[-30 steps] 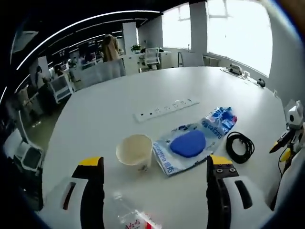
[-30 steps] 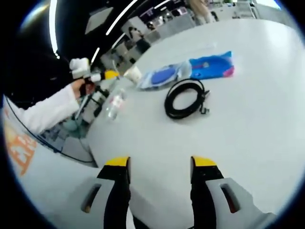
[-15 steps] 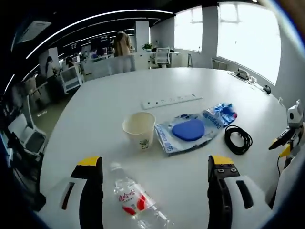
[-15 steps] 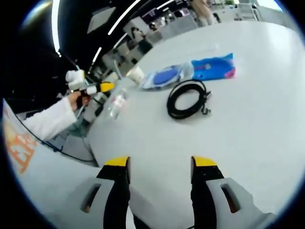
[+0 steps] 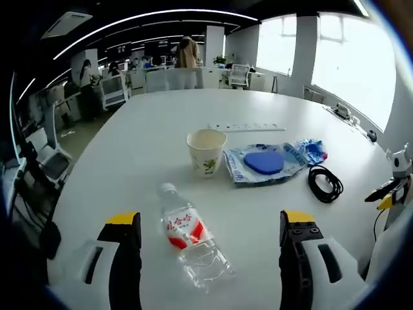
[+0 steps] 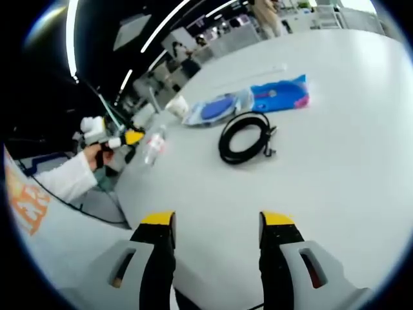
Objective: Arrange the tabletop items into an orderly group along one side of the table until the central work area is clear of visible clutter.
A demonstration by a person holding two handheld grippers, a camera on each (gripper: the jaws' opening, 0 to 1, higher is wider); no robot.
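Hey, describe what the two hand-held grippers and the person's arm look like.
Each hand-held gripper, left and right, has two white jaws with black inner faces, yellow tips and a dark slot on each side. In the right gripper view, the left one shows a yellow tip and white top, held by an arm in a white sleeve.

Open office: bright windows (image 5: pixel 352 61), ceiling strip lights (image 5: pixel 148 14), desks, chairs (image 5: pixel 113 90).

The left gripper (image 5: pixel 205 226) pulls back from the clutter: the water bottle (image 5: pixel 191 236), a second ago barely visible between its open jaws, now lies fully in view there, and the paper cup (image 5: pixel 206 152) sits farther ahead. In the right gripper view, the left gripper (image 6: pixel 132 137) sits lower and farther from the bottle (image 6: pixel 153 146).
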